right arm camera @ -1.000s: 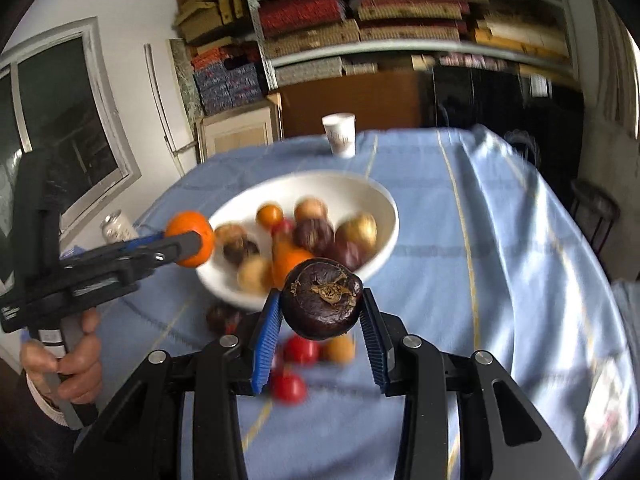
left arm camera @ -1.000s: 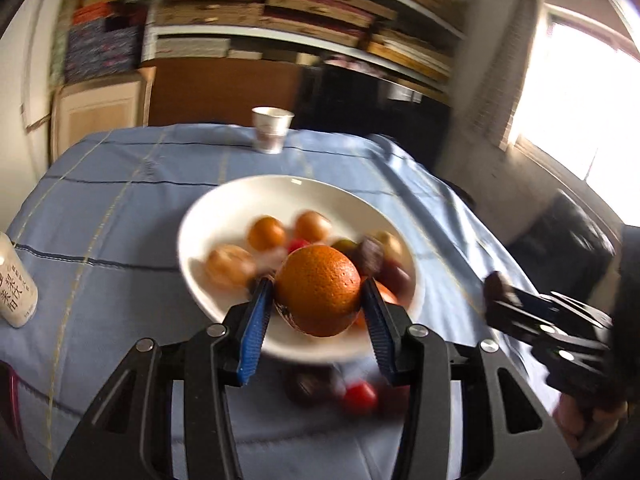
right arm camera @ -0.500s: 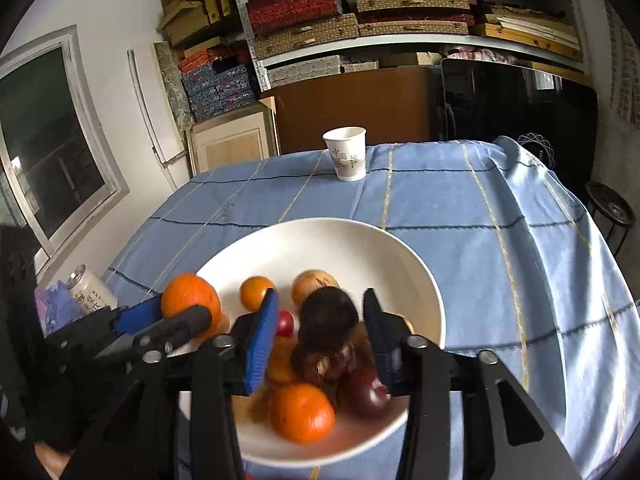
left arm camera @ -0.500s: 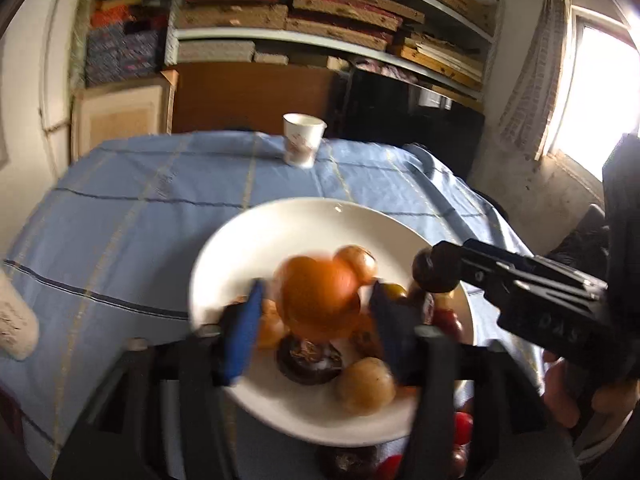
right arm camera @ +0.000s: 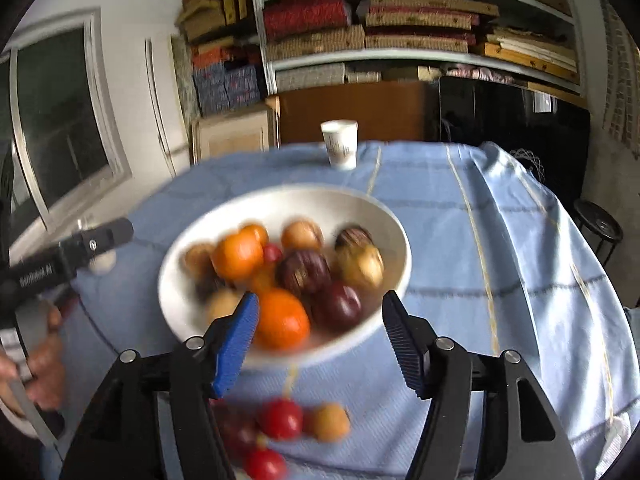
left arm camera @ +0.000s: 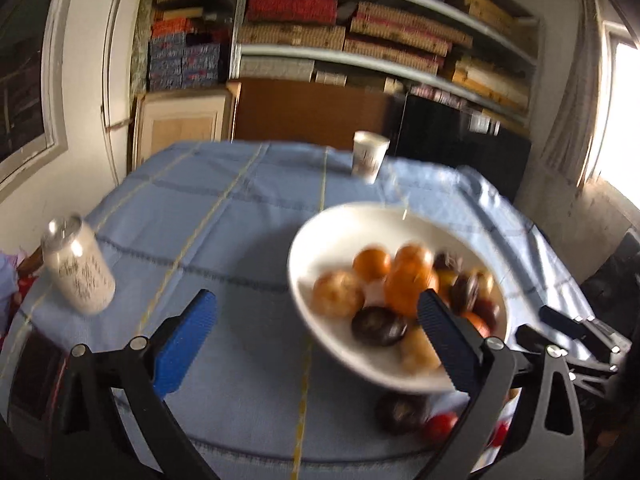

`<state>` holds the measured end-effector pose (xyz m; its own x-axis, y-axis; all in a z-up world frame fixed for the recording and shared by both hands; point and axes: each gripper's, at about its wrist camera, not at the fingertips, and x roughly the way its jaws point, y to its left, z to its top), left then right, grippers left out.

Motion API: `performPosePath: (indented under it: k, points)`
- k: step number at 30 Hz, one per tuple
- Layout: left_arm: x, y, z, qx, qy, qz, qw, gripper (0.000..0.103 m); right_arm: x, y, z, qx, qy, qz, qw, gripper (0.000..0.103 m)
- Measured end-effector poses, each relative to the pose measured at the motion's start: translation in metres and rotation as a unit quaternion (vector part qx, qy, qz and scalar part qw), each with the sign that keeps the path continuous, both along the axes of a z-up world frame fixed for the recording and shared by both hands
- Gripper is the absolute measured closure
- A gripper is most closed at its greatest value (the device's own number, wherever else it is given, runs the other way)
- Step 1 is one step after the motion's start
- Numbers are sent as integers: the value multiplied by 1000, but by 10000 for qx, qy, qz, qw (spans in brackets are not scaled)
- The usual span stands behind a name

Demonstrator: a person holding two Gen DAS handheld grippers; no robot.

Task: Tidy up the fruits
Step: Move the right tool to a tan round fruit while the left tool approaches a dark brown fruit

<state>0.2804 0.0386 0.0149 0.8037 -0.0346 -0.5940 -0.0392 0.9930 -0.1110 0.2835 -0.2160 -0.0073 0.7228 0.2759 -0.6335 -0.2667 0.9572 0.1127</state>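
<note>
A blue cloth (left arm camera: 240,216) covers the counter below packed shelves (right arm camera: 420,28). The left gripper (left arm camera: 320,320) and the right gripper (right arm camera: 318,324) are both opening, jaws empty. At twelve o'clock of the right one sits the white bowl (right arm camera: 192,312), heaped with fruit. Loose fruits (right arm camera: 280,418) lie at six. A can (left arm camera: 78,266) stands at nine, a paper cup (right arm camera: 340,144) beyond.
</note>
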Motion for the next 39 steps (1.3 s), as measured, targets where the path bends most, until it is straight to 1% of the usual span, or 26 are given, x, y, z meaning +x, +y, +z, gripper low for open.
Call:
performPosePath:
  k: [1, 2, 3, 5, 6, 8, 10, 13, 15, 17, 22, 26, 32, 39]
  points:
    - [0, -2, -5, 70, 123, -11, 9999, 5, -1, -3, -2, -64, 89, -48, 9999, 38]
    - [-2, -4, -8, 121, 177, -29, 9998, 5, -3, -8, -5, -45, 171, -102, 9998, 41]
    - [-4, -6, -9, 162, 194, -56, 9997, 5, -4, -12, -7, 6, 246, -125, 9996, 51]
    - [-10, -10, -9, 256, 136, -111, 9995, 5, -7, -20, -13, 135, 457, -99, 9988, 60]
    - [-12, -13, -8, 322, 86, -143, 9993, 5, -8, -22, -16, 152, 555, -84, 9983, 61]
    - [-18, -20, -7, 535, -1, -179, 9984, 5, -9, -26, -24, 67, 747, -70, 9972, 61]
    - [-25, -28, -6, 749, -83, -266, 9968, 5, -11, -29, -28, 82, 860, -41, 9963, 61]
    - [-30, -37, -4, 837, -81, -471, 9953, 5, -15, -32, -32, 246, 1069, 153, 9939, 61]
    - [-34, -41, -5, 894, -82, -550, 9944, 5, -18, -30, -34, 158, 1108, 246, 9934, 61]
    - [-37, -43, -5, 929, -83, -573, 9940, 5, -22, -27, -32, 60, 1057, 312, 9939, 61]
    - [-36, -38, -7, 843, 4, -518, 9951, 5, -27, -19, -32, 14, 1081, 537, 9927, 61]
    - [-36, -34, -6, 742, 8, -460, 9962, 5, -27, -11, -34, -147, 1065, 623, 9923, 61]
    - [-35, -35, -5, 813, 4, -435, 9957, 5, -26, -2, -35, -399, 823, 565, 9942, 61]
    - [-33, -32, -6, 770, 47, -361, 9964, 5, -18, -1, -39, -283, 923, 595, 9935, 63]
